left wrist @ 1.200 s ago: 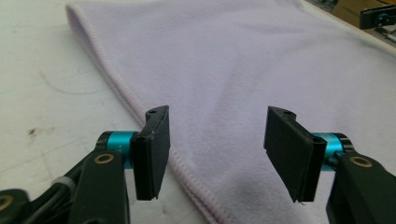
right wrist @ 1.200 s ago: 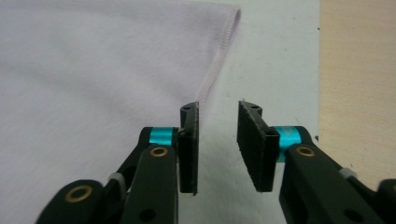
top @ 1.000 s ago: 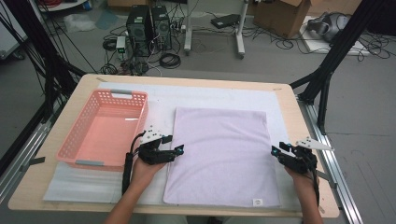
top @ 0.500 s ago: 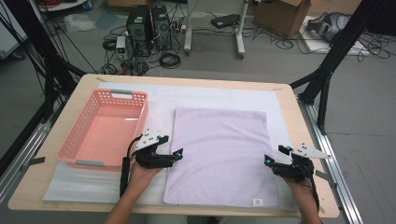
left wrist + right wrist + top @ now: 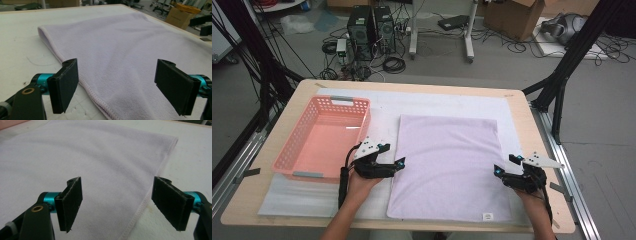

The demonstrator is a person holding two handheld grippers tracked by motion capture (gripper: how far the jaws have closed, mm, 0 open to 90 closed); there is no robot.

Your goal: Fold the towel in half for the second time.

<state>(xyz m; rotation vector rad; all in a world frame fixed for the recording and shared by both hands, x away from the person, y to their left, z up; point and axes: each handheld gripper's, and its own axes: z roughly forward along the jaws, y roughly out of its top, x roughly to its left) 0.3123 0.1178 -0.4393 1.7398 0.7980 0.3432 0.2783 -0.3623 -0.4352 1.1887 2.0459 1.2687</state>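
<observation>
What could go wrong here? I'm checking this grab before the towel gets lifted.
1. Both the left gripper and right gripper are open at opposite side edges of the lilac towel; a shallow bite might catch only the stitched hem and slip.
2. Uneven closing could skew the towel.
3. The pink basket sits close beside the left hand and might get knocked.

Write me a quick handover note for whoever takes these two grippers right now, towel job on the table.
Left gripper: open, jaws straddling the lavender towel's left edge, nothing gripped.
Right gripper: open, at the towel's right edge, nothing gripped.
Towel lies flat on the white mat; pink basket sits left of it, empty.
Done: both grippers placed at opposite edges.
Left: likely close on both edges, fold, perhaps move it to the basket.
</observation>
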